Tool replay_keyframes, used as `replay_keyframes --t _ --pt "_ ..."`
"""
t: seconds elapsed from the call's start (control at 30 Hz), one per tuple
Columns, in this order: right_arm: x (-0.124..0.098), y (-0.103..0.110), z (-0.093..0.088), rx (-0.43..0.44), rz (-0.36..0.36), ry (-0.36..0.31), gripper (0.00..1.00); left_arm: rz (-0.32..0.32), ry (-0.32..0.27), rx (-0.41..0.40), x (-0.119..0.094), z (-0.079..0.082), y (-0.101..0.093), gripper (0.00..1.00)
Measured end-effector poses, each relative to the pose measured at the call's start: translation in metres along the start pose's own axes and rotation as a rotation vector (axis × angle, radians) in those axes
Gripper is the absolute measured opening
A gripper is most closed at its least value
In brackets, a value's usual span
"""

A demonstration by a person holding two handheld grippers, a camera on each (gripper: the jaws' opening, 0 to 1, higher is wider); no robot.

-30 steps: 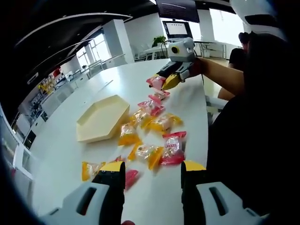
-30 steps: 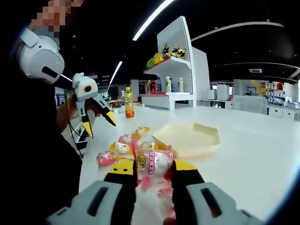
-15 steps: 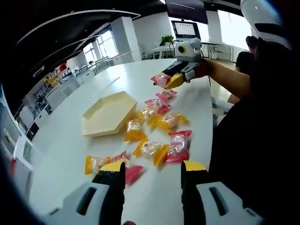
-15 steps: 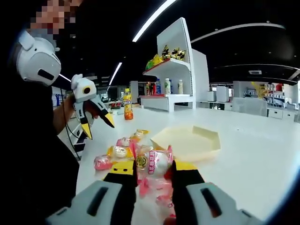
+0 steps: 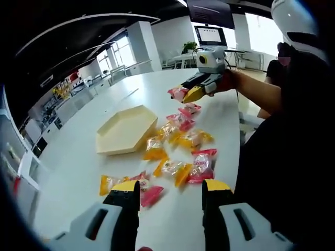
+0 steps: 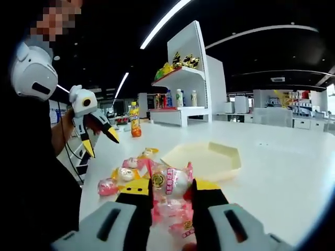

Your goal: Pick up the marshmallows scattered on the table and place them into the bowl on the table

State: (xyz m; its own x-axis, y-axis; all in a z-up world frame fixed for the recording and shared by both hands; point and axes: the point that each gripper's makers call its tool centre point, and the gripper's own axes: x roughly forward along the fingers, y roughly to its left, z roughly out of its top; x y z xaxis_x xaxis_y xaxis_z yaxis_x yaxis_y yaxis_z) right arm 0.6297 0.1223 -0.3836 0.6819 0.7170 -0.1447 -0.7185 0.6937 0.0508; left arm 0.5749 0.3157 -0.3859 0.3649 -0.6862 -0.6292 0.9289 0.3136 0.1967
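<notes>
— Where did things stand?
— My right gripper point(image 6: 170, 192) clamped a pink marshmallow point(image 6: 168, 180), bowl point(image 6: 207, 161) centre-frame behind it; my left gripper point(image 5: 170, 188) hung open, bottom of frame.
— Advice?
— I judged: carry it over the bowl's rim before letting go.

- We see our left gripper point(image 5: 170, 192) as two black jaws with yellow tips, each rising from a pale grey housing with a dark oblong slot.
- Our right gripper point(image 6: 170, 191) is built the same: yellow-capped black jaws on grey moulded bases with slotted openings.
- From the left gripper view, the right gripper point(image 5: 189, 92) shows a white body over black-and-yellow jaws.
- From the right gripper view, the left gripper point(image 6: 99, 144) has a white rounded body, with thin dark cables trailing below it.
- We wear dark clothing point(image 5: 285, 157) and a white headset point(image 6: 32, 73) with a dark slot on its side.
</notes>
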Motion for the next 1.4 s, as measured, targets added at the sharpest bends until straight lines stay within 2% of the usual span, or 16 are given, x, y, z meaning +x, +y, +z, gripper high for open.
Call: replay_keyframes --t 0.27,0.57,0.8,1.13,1.4 --pt "0.004 0.001 0.003 -0.001 0.002 -0.005 0.28 0.001 0.003 -0.014 0.001 -0.003 0.001 0.47" --pt "0.012 -0.013 0.007 0.049 -0.062 -0.034 0.28 0.01 0.0 -0.028 0.0 -0.003 0.003 0.47" --pt "0.016 -0.017 0.008 0.071 -0.079 -0.041 0.28 0.022 0.0 -0.044 -0.001 -0.005 0.007 0.47" --pt "0.025 -0.017 0.014 0.02 -0.102 -0.049 0.28 0.044 0.012 -0.057 -0.001 -0.01 0.012 0.47" --pt "0.033 -0.012 0.016 -0.001 -0.082 -0.04 0.28 0.054 0.018 -0.057 -0.003 -0.013 0.014 0.47"
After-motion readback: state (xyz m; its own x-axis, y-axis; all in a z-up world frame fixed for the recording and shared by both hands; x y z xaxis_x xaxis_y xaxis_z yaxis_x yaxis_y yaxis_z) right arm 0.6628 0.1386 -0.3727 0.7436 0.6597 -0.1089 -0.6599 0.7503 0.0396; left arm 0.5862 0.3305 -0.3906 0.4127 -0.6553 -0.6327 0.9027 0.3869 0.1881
